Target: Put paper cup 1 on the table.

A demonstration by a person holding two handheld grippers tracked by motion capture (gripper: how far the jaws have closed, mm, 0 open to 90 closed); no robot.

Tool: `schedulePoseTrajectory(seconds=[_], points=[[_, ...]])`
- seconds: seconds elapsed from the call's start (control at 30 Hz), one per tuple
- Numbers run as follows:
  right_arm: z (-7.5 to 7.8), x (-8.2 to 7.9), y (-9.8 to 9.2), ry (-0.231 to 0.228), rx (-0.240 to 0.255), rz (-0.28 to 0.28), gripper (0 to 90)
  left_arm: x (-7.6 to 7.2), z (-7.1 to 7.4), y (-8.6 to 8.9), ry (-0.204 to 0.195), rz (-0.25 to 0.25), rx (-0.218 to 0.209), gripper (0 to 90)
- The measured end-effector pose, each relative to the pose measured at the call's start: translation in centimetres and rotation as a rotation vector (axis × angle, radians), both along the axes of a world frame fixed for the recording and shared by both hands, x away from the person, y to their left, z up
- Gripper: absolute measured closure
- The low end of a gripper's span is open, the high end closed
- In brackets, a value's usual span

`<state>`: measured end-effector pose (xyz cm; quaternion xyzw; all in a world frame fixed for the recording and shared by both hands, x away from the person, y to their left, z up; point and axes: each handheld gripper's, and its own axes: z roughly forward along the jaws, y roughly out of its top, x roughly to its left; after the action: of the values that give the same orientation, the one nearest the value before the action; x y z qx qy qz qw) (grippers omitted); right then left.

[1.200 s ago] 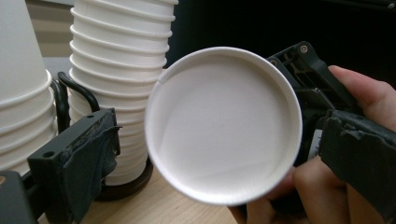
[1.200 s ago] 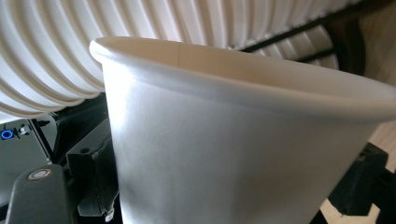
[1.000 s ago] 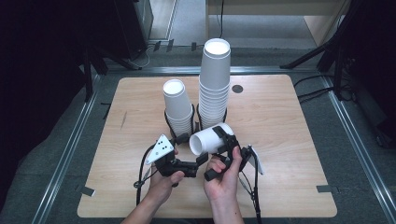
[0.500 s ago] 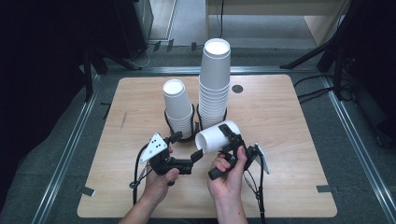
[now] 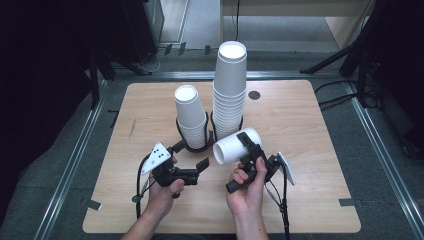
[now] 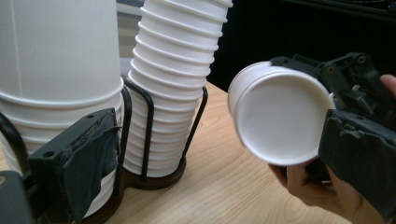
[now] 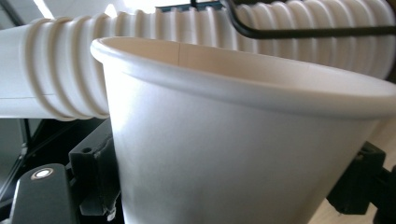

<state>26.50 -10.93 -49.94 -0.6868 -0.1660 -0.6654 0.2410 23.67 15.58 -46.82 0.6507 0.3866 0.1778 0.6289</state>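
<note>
The worktop (image 5: 310,150) is made of light wood, and everything is set out near its middle. Two stacks of white paper cups are stood on it, upside down. The tall stack (image 5: 230,92) is placed on the right and the short stack (image 5: 190,116) on the left, just beside each other. Both are kept inside a black wire stand (image 5: 208,131), most likely so that they are not knocked over when a cup is pulled off or put on.

A single cup (image 5: 235,145) is held up in the air, in front of the tall stack and near it. It is tipped on its side, so that its open mouth is turned toward the left tool. It is probably held this way so that it can be handed across or turned over.

The right tool (image 5: 248,147) is closed on the cup. The cup's wall is pinched between the two jaws, with the cup sticking out past the tips, as is seen up close in the right gripper view (image 7: 243,154).

The left tool (image 5: 201,165) is held low, just in front of the short stack. Its jaws are spread apart and nothing is held between them. The cup is near it, on its right, but is not touched by it.
</note>
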Motion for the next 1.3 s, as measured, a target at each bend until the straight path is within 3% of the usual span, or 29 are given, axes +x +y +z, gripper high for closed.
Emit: schedulePoseTrajectory(seconds=[0.23, 0.7, 0.8, 1.0, 1.3], points=[[0.7, -0.3, -0.8, -0.061, -0.071, -0.047, 15.1, -0.1, 0.0, 0.6, -0.004, 0.011, 0.013, 0.0], [1.4, -0.5, -1.7, -0.209, -0.315, -0.094, 15.2, -0.3, 0.1, 1.5, -0.001, 0.032, 0.011, 0.0], [1.5, -0.5, -1.7, -0.234, -0.394, -0.117, 15.5, -0.3, 0.1, 1.6, -0.002, 0.034, 0.014, 0.0], [2.0, -0.8, -1.5, -0.339, -0.549, -0.177, 15.6, -0.3, 0.1, 1.9, -0.003, 0.040, 0.016, 0.0], [3.0, -1.4, -1.2, -0.459, -0.843, -0.253, 15.6, -0.4, 0.1, 2.5, -0.003, 0.051, 0.017, 0.0]])
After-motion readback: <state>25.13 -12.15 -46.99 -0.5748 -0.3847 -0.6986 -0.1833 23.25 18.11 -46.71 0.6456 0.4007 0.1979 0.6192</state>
